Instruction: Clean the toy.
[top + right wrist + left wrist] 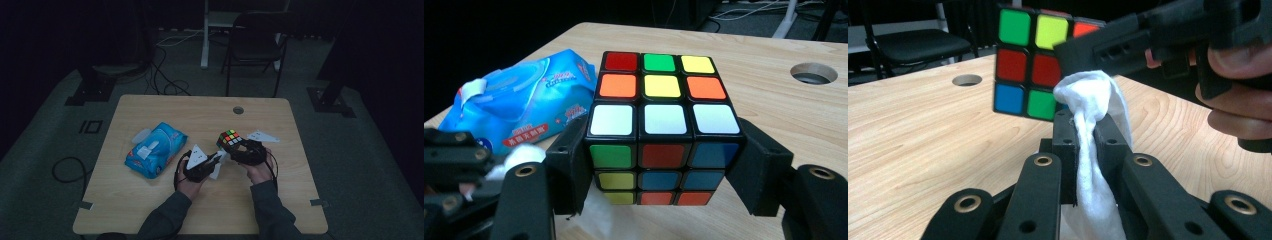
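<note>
My right gripper (pixel 662 161) is shut on a scrambled puzzle cube (pixel 663 130), one jaw on each side, holding it just above the wooden table (pixel 150 210). My left gripper (pixel 1085 126) is shut on a bunched white wipe (pixel 1091 97), whose top bulges out above the jaws. In the left gripper view the wipe sits against the lower corner of the cube (pixel 1023 65), under one right jaw. From above, the two grippers meet at the table's middle: the left gripper (pixel 218 159) with the wipe (pixel 217 171) is just left of the cube (pixel 229 138) and right gripper (pixel 236 146).
A blue pack of wet wipes (pixel 156 149) lies left of the hands, its lid flap raised. A round cable hole (pixel 238 110) sits near the table's far edge. A black chair (pixel 255 40) and floor cables stand beyond the table.
</note>
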`<state>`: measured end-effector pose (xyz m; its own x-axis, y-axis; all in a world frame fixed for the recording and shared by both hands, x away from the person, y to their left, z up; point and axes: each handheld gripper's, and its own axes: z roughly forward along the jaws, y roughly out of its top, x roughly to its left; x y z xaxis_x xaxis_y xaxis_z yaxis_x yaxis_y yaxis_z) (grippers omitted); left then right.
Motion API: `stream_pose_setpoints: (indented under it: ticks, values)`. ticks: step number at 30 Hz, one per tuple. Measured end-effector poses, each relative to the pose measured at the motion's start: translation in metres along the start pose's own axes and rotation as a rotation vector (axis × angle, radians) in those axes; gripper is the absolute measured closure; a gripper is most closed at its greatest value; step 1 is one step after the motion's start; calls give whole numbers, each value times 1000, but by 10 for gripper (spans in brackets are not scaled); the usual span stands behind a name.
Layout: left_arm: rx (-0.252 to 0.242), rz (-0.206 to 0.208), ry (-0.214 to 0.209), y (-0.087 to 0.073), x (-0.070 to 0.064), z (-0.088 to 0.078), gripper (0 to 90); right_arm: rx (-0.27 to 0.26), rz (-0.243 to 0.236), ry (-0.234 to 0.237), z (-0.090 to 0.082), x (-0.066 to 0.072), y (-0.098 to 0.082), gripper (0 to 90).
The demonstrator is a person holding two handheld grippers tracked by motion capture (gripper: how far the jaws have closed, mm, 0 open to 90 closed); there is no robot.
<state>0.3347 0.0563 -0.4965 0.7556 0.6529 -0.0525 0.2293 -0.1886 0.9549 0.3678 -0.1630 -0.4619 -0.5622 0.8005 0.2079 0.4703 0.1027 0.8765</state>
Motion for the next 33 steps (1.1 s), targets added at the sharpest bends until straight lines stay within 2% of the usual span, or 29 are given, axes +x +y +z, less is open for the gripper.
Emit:
stream_pose_setpoints:
  ticks: [9, 12, 20, 28, 33]
  values:
    - [-7, 15, 2, 9, 6, -7, 844, 26, -54, 3, -1, -2, -7, 346]
    - [1, 26, -9, 13, 10, -8, 844, 36, -83, 4, 0, 0, -9, 346]
    - [29, 52, -42, 26, 18, -8, 843, 53, -122, 21, 4, 2, -14, 346]
    - [54, 63, -60, 36, 24, -5, 843, 66, -178, 37, 7, 8, -17, 346]
    - [63, 67, -75, 43, 27, -3, 842, 71, -192, 43, 8, 9, -17, 346]
